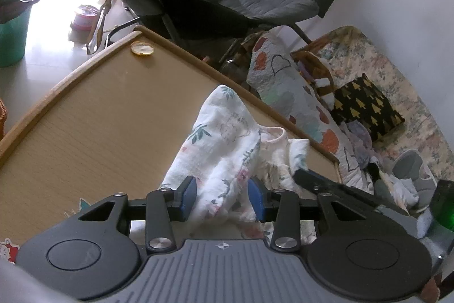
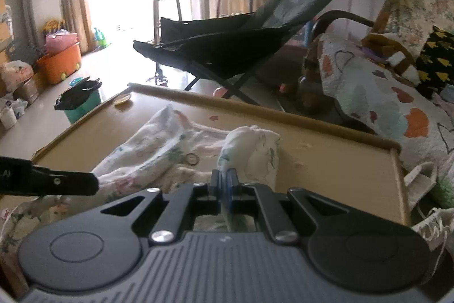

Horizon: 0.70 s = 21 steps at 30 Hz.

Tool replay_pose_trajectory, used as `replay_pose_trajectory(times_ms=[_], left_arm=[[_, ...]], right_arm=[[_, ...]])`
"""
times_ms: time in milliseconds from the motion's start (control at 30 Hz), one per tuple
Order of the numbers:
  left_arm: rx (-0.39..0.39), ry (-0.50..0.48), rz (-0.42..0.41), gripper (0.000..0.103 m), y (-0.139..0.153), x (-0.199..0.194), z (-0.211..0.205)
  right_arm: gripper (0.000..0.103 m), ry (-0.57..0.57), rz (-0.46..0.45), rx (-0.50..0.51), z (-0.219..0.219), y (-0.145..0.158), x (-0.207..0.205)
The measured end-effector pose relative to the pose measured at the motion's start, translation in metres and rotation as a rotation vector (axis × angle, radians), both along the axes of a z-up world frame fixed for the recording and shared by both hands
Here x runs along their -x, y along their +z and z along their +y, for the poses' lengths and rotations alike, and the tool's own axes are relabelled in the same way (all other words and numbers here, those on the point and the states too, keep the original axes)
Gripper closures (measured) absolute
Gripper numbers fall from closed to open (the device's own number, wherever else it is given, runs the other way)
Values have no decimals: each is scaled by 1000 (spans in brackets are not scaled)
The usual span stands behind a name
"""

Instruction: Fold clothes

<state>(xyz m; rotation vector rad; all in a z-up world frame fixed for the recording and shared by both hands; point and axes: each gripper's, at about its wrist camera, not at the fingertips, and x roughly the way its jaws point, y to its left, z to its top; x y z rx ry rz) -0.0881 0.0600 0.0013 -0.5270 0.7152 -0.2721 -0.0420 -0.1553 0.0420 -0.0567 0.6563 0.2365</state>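
right gripper (image 2: 225,178) fingers clenched on floral garment (image 2: 159,138) near table edge (image 2: 283,111); left gripper (image 1: 222,196) fingers released.

The garment (image 1: 227,149) lies on the desk (image 1: 93,110), toward its right side in my left view. My left tongs (image 1: 222,196) stand astride a fold of it, my right tongs (image 2: 224,178) to their right, on another fold. A lid (image 1: 142,48) sits at the desk's far corner. Behind the desk stands a chair (image 1: 227,2); right of the desk is a sofa (image 1: 391,81) with a quilt (image 1: 289,87) and a cushion (image 1: 366,107) on it. A bucket (image 1: 12,30) stands on the floor, far left.
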Motion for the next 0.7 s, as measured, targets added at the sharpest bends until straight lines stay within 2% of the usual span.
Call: replay_pose_trajectory(times_ms=[333,700], left_arm=[[-3,-13,4,61,-2,1,-1],[-29,-29,0,59,-1,6,-2]], right_arm=[[98,10,57,-1,11,-14,-9],[97,15,57,46,19,-17,-8]])
